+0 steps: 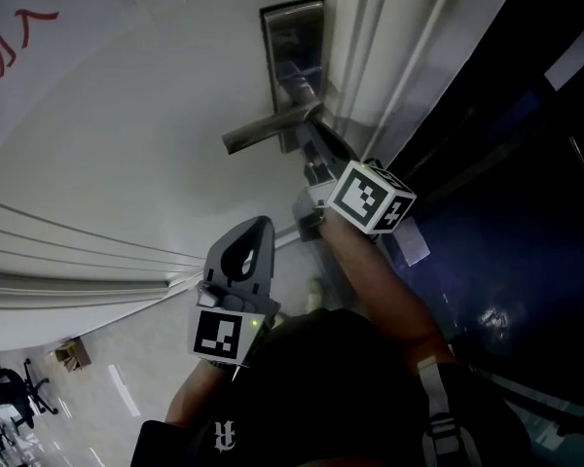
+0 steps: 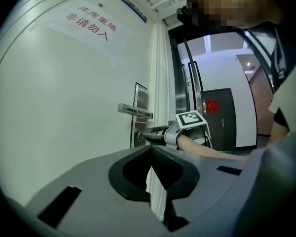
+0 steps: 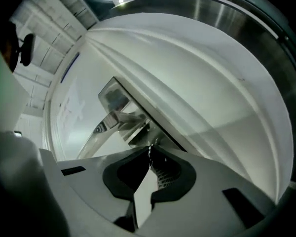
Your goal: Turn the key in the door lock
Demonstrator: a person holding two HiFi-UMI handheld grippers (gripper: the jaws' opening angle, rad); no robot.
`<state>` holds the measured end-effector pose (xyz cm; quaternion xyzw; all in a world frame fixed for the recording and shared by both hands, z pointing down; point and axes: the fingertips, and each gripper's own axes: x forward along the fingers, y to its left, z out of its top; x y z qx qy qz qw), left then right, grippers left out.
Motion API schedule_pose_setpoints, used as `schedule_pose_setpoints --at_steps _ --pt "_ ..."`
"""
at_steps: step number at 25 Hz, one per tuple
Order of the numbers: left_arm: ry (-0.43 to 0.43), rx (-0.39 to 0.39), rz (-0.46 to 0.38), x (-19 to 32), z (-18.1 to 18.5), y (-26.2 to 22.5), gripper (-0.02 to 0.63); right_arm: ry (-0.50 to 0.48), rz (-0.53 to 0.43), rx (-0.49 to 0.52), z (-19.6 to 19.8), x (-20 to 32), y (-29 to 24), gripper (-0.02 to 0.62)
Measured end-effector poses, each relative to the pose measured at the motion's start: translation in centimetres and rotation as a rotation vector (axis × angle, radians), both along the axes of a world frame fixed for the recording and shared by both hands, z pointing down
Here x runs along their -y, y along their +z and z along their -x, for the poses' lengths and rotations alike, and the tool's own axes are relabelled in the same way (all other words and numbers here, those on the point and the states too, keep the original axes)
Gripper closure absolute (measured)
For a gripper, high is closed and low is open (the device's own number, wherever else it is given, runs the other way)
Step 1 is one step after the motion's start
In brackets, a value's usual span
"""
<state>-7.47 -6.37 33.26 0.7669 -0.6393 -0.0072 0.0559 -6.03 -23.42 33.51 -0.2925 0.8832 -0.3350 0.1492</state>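
The right gripper (image 1: 316, 171) is at the door lock (image 1: 294, 52), just below the lever handle (image 1: 268, 127). Its jaws are closed on a small shiny piece, which I take to be the key (image 3: 149, 151), seated in the lock. So reach and grasp look done. I cannot tell whether any turn has been made. The left gripper (image 1: 253, 233) hangs near, its jaws together and empty.

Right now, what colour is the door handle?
Silver, a brushed metal finish. The door handle shows best in the head view.
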Motion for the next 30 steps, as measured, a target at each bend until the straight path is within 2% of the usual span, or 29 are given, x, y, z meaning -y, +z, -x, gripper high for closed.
schedule_pose_setpoints --at_steps 9,15,20,24,27,30 --pt "0.005 0.006 -0.020 -0.2 0.2 -0.9 0.600 -0.062 0.212 0.206 -0.1 0.3 0.1 0.572" --pt "0.014 0.014 -0.036 0.1 0.2 -1.5 0.600 -0.089 0.394 0.330 -0.3 0.3 1.1 0.572" --pt "0.028 0.018 -0.031 0.2 -0.3 -1.4 0.600 -0.168 0.555 0.534 0.0 0.3 1.2 0.572" --pt "0.032 0.023 -0.024 0.3 -0.4 -1.4 0.600 -0.217 0.648 0.713 0.1 0.3 1.3 0.572" --pt "0.030 0.026 -0.017 0.3 -0.4 -1.3 0.600 -0.251 0.689 0.818 0.2 0.3 1.4 0.571" --pt "0.027 0.031 -0.012 0.3 -0.3 -1.3 0.600 -0.273 0.702 0.873 0.2 0.3 1.4 0.569"
